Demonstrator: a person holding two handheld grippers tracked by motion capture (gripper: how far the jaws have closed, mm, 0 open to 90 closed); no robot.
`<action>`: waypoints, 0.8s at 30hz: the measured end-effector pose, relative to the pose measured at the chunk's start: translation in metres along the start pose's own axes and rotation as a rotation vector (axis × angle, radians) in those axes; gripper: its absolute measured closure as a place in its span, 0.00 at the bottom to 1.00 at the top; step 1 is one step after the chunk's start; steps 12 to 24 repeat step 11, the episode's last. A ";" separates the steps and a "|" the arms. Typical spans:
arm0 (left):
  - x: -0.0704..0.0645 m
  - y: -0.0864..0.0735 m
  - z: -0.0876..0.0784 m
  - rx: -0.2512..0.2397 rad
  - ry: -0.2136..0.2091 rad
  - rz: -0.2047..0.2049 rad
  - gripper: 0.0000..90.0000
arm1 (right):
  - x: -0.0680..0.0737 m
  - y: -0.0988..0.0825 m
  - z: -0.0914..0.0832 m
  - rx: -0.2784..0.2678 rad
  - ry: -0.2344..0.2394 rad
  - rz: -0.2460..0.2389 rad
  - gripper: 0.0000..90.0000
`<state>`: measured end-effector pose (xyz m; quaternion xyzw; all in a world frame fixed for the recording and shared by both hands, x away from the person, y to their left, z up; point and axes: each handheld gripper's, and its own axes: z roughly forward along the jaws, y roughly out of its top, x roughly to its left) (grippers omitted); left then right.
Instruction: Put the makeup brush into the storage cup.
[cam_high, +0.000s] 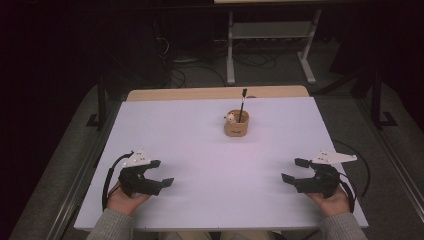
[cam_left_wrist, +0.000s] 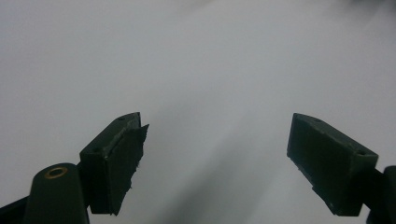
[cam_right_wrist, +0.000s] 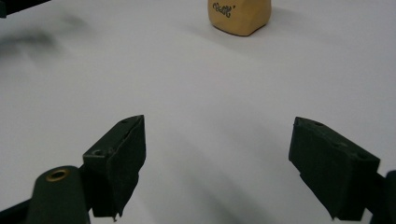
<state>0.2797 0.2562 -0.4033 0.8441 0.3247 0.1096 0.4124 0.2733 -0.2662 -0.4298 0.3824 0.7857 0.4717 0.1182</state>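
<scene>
1. The left gripper (cam_high: 163, 173) is near the front left corner of the counter (cam_high: 200, 145), held in the person's left hand (cam_high: 125, 200). Its jaws stand wide apart and nothing is between them.
2. The right gripper (cam_high: 292, 170) is near the front right corner, held in the right hand (cam_high: 332, 202). Its jaws are also spread apart and hold nothing.
3. Both grippers point toward the middle of the counter and are well apart from each other.
4. The tan cup (cam_high: 236, 123) stands upright near the far edge of the counter, a little right of the middle, well apart from both grippers.
5. A thin black stick (cam_high: 242, 106) leans inside the cup, and a small pale thing (cam_high: 230, 118) sits at its rim; I cannot tell what it is.
6. In the right gripper view the cup (cam_right_wrist: 239, 16) is far ahead of the jaws, with dark writing on its side.
</scene>
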 end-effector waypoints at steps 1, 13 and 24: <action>0.000 0.000 0.000 -0.001 0.000 0.001 0.20 | 0.000 0.000 0.000 0.000 -0.001 -0.007 0.20; 0.001 -0.001 -0.002 -0.004 0.001 0.004 0.20 | 0.005 0.000 -0.001 -0.009 -0.006 -0.012 0.20; 0.001 -0.001 -0.002 -0.004 0.001 0.004 0.20 | 0.005 0.000 -0.001 -0.009 -0.006 -0.012 0.20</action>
